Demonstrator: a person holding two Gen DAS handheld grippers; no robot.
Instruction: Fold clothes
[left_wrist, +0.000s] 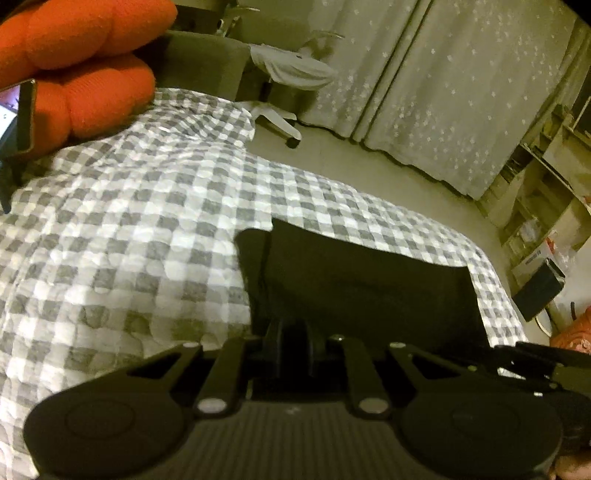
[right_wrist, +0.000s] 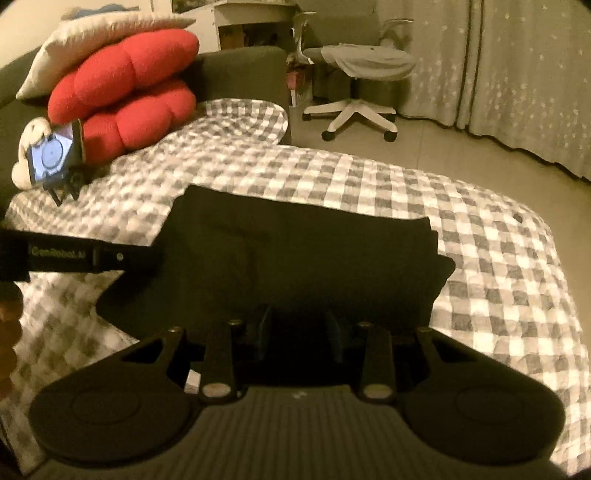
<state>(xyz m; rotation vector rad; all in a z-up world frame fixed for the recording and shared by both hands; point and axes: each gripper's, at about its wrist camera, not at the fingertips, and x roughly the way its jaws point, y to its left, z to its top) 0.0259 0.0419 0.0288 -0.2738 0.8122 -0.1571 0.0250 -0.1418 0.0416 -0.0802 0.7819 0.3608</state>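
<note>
The black garment (right_wrist: 295, 251) lies flat on the checked bedcover (right_wrist: 480, 229), its long axis going left to right in front of both our grippers. Our left gripper (left_wrist: 293, 332) is nearly closed and seems to pinch the near edge; our right gripper (right_wrist: 297, 325) is part open, pads not pressing the cloth between

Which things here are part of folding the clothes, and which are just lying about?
Part of the job:
- black garment
- checked bedcover it lies on
- left claw
- right claw

Just lying about:
- red cushions
- cream pillow
- phone on a stand
- white office chair
- starred curtains
</note>
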